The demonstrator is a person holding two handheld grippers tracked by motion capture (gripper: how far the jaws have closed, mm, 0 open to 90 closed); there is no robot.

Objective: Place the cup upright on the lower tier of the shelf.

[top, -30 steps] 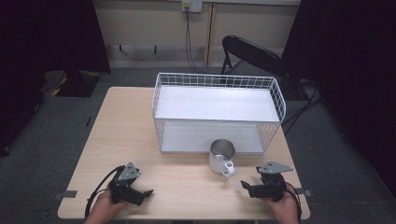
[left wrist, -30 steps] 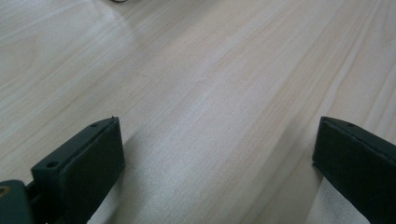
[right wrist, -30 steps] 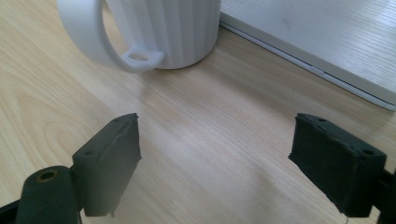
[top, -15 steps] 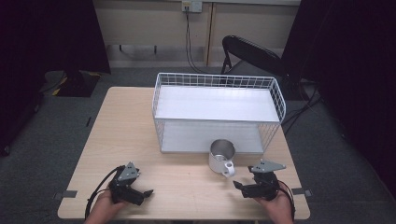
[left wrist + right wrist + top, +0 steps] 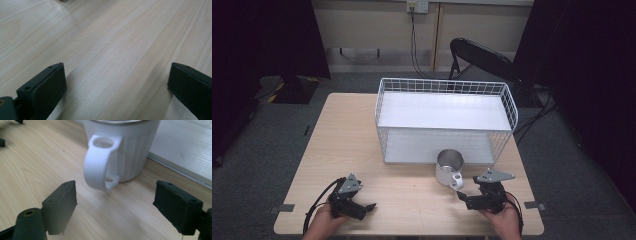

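A light wooden table [image 5: 352, 140] is seen, on which a white wire basket [image 5: 446, 122] is set toward the back, with a white mug [image 5: 449, 167] placed just before it.

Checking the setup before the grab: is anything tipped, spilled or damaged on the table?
Nothing stands out. The white mug stands upright on the table, just in front of the wire basket, its handle facing the right tongs, which are open. No spill or damage shows. The left tongs are open over bare wood.

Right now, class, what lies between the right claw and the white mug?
Bare tabletop. In the right gripper view, the open right claw faces the mug handle, apart, nothing between.
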